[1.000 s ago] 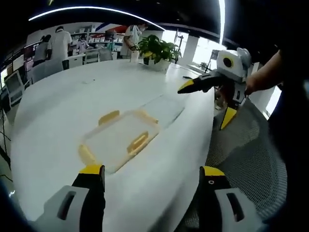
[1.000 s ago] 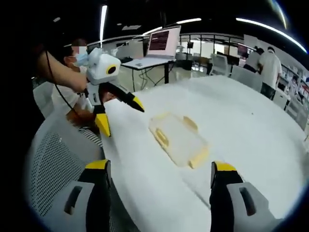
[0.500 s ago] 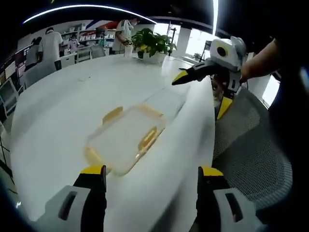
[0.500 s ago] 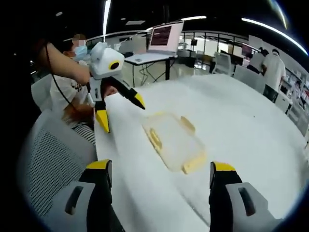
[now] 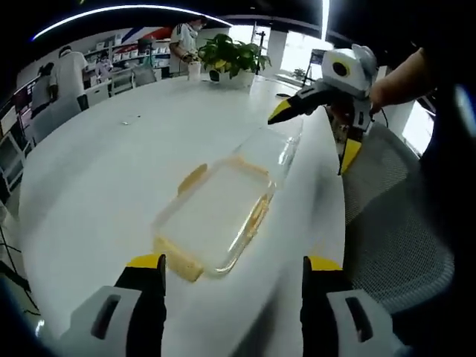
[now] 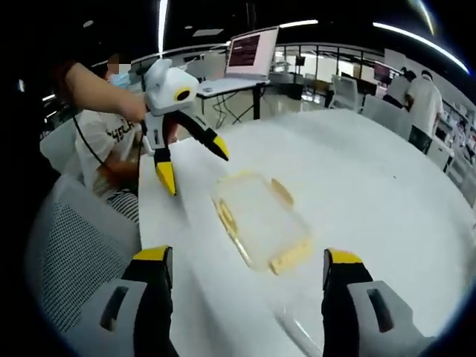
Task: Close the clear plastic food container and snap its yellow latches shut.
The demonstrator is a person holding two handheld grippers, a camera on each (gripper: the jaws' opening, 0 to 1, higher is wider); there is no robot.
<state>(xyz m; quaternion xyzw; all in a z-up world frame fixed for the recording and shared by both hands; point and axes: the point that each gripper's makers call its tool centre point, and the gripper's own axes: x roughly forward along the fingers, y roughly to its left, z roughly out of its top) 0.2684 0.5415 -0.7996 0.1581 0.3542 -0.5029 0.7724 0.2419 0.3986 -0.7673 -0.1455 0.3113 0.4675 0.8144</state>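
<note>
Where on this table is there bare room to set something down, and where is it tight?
Bare white table stretches from the container toward the plant. It is tight along the near edge, where the container lies by the mesh chair with both open grippers close.

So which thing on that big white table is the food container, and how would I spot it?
Start at the large white round table and look to the edge nearest the mesh chair. There lies a flat, clear plastic food container, rectangular and almost see-through. Its yellow latches along the sides give it away; nothing else near it on the table has that colour.
</note>
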